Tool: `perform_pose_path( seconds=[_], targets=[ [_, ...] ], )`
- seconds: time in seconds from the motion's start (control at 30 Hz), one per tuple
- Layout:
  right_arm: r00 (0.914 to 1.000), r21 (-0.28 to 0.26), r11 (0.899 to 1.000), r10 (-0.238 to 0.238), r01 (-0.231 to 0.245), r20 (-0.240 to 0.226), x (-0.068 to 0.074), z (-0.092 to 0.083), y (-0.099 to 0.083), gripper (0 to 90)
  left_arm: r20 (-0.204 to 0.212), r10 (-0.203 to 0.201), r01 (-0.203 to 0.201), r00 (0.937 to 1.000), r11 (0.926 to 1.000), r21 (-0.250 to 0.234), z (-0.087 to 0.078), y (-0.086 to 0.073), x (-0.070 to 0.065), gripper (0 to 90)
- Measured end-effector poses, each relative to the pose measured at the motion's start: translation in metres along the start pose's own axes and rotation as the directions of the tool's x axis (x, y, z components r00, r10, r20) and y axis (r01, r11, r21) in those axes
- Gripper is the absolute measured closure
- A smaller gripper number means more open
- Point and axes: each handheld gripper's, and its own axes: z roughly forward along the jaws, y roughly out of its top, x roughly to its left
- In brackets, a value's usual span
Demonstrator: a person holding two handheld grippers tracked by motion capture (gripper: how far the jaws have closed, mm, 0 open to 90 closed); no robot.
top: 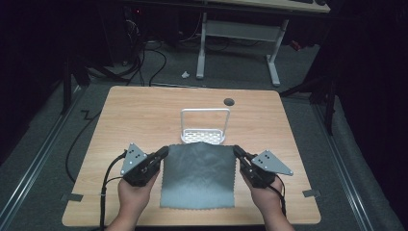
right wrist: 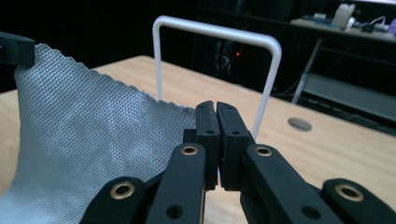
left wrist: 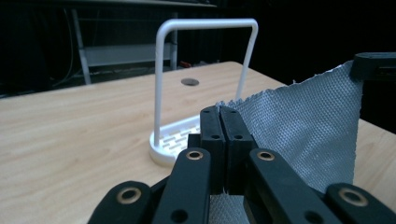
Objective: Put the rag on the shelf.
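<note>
A grey woven cloth [top: 199,173] hangs between my two grippers, its near edge lying on the wooden table [top: 139,115]. My left gripper [top: 165,150] is shut on the cloth's far left corner and my right gripper [top: 236,150] is shut on its far right corner. In the left gripper view the closed jaws [left wrist: 219,112] pinch the cloth [left wrist: 308,130], which stretches to the other gripper [left wrist: 373,65]. In the right gripper view the jaws [right wrist: 215,108] are likewise closed on the cloth [right wrist: 84,126]. Just beyond the cloth stands a white rack [top: 204,136] with a tall hoop bar [right wrist: 219,32].
A dark round hole [top: 229,101] sits in the table behind the rack. Beyond the table's far edge are a white desk frame [top: 238,33] and cables on the floor. Bare wood lies to either side of the cloth.
</note>
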Motion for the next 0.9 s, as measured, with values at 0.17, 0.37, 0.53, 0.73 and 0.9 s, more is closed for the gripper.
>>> perform_pose_path(
  seconds=[0.17, 0.37, 0.53, 0.73, 0.9],
  targets=[
    [0.9999, -0.042, 0.999, -0.003, 0.003, 0.017, -0.007, -0.001, 0.019, 89.2, -0.009, 0.017, -0.018, 0.9998, 0.9991, -0.038, -0.002, 0.019, 0.003, 89.0],
    [0.9992, -0.098, 0.995, -0.003, 0.007, 0.04, -0.015, -0.006, 0.043, 89.2, -0.021, 0.045, -0.047, 0.9988, 0.9959, -0.077, -0.005, 0.043, 0.004, 89.2],
    [0.9984, -0.142, 0.99, -0.003, 0.011, 0.057, -0.023, -0.011, 0.062, 89.4, -0.022, 0.074, -0.076, 0.997, 0.991, -0.11, -0.006, 0.063, 0.002, 89.3],
    [0.9975, -0.171, 0.985, 0.0, 0.012, 0.071, -0.027, -0.015, 0.075, 89.6, -0.028, 0.098, -0.101, 0.9948, 0.9871, -0.125, -0.005, 0.076, 0.001, 89.5],
    [0.9972, -0.171, 0.985, 0.002, 0.011, 0.075, -0.031, -0.013, 0.077, 89.6, -0.031, 0.107, -0.11, 0.9938, 0.9863, -0.123, -0.003, 0.079, 0.002, 89.5]
  ],
)
